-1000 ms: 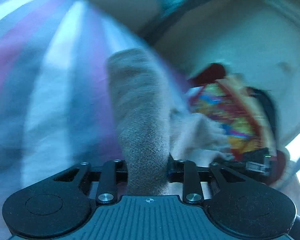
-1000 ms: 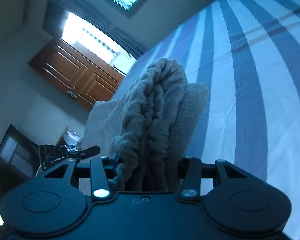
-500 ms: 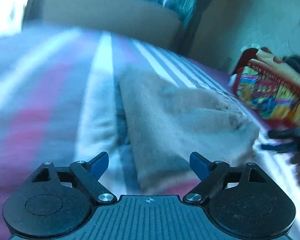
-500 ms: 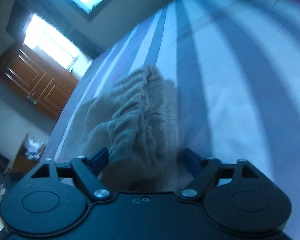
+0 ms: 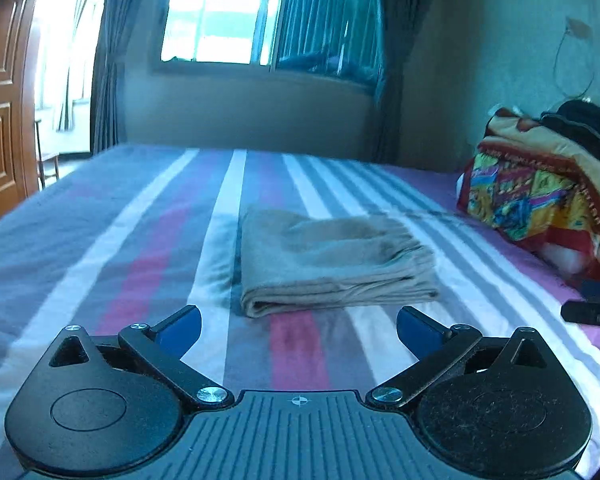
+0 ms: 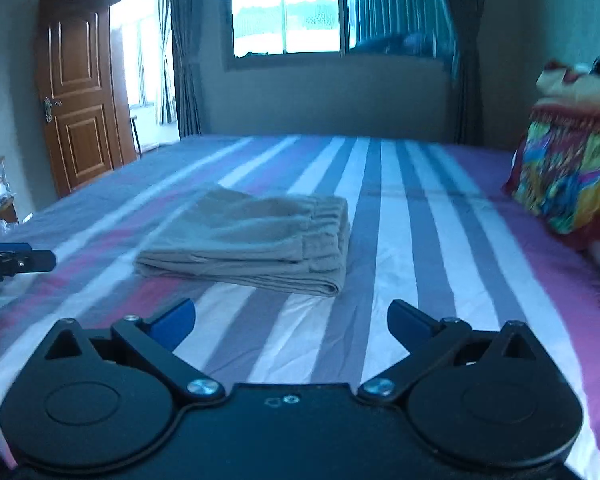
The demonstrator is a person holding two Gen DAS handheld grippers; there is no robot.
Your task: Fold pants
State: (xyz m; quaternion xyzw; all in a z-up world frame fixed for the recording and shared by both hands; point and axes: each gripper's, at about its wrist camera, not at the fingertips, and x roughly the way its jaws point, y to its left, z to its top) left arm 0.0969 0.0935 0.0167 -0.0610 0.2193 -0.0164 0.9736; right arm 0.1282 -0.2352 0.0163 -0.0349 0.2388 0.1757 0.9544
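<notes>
Now both my tools hang over the near part of the bed (image 5: 100,216) with nothing in them. My left gripper (image 5: 299,326) has its blue-tipped fingers (image 5: 180,326) spread wide, and my right gripper (image 6: 291,320) is spread wide too. The pants (image 5: 324,260) lie folded into a flat grey-beige stack on the striped sheet, just beyond both tools and touching neither; in the right view the gathered waistband (image 6: 326,224) sits on the stack's right side. A bright patterned blanket (image 5: 540,192) is piled at the bed's right edge, and a wooden door (image 6: 80,92) stands far left.
</notes>
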